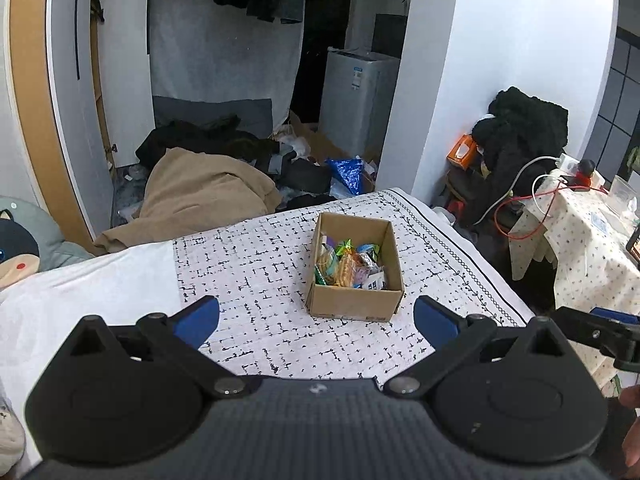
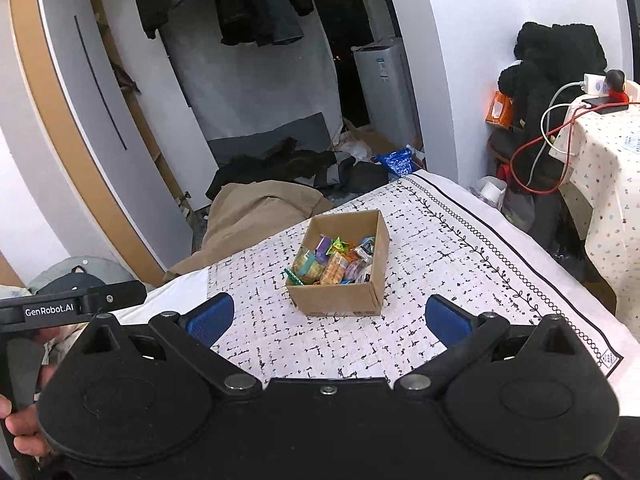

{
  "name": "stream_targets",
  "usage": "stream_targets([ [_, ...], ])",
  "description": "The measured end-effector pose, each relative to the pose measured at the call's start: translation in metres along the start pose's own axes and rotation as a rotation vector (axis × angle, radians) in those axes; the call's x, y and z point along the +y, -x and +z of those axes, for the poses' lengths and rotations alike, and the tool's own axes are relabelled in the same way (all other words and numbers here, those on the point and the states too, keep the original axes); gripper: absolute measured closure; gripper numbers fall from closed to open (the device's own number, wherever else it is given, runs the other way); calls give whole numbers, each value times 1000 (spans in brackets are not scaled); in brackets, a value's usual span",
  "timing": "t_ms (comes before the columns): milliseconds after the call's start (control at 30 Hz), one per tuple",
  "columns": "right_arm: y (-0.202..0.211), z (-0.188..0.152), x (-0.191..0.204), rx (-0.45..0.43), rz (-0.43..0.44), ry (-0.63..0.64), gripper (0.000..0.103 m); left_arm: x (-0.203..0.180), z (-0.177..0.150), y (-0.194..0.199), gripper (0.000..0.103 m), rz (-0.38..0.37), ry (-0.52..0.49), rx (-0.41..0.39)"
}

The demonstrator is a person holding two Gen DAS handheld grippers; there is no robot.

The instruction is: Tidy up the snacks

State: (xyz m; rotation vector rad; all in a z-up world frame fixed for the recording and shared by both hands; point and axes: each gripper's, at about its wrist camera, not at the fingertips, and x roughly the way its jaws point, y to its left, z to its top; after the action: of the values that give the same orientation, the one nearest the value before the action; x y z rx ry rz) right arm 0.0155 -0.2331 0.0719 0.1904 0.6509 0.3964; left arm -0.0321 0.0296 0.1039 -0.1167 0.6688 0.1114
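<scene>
Far left in the left wrist view: a plush cushion with a cat face, resting at the edge of the bed. Just right of it, plain white bedding, then the patterned quilt with black dashes and a leaf border along its right side.

Left tongs spread wide, blue pads well apart, nothing between them, hovering above the quilt's near part. Ahead of the gap and a little right of centre: the cardboard box, open-topped, sitting flat on the quilt, clear of both pads. Inside, a heap of wrapped snacks in green, orange, purple and blue; single wrappers too small to read. At the far right edge, part of the other tool and a bit of a hand.

Seen from the right wrist: at far left the other tool's black bar with white lettering, fingers of a hand below it. Right tongs likewise wide open and empty, blue pads flanking the lower view. Same cardboard box ahead, near the midline between the pads, not touched by either. Snacks piled within; one green wrapper poking over the left wall.

Behind the bed: a tan blanket and dark clothes on the floor, a blue bag, a white appliance. Far right: a side table under a dotted cloth, red and white cables trailing off it.
</scene>
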Motion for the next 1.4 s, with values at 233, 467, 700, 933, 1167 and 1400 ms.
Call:
stream_targets([
  [233,18,-11,4,-8,31,1,0,1,-14,16,0,0,-35,-12],
  [467,30,-18,6,-12,26,14,0,4,-25,27,0,-2,-37,-11],
  [700,38,-23,10,-15,26,38,0,7,-30,36,0,-10,-28,-21],
  [933,38,-25,14,-10,27,49,0,8,-30,38,0,-20,-21,-20],
  [1167,34,-25,15,-1,27,52,0,10,-29,37,0,-12,-21,-21],
  [1400,32,-25,17,3,27,52,0,10,-28,33,0,-14,-16,-13],
])
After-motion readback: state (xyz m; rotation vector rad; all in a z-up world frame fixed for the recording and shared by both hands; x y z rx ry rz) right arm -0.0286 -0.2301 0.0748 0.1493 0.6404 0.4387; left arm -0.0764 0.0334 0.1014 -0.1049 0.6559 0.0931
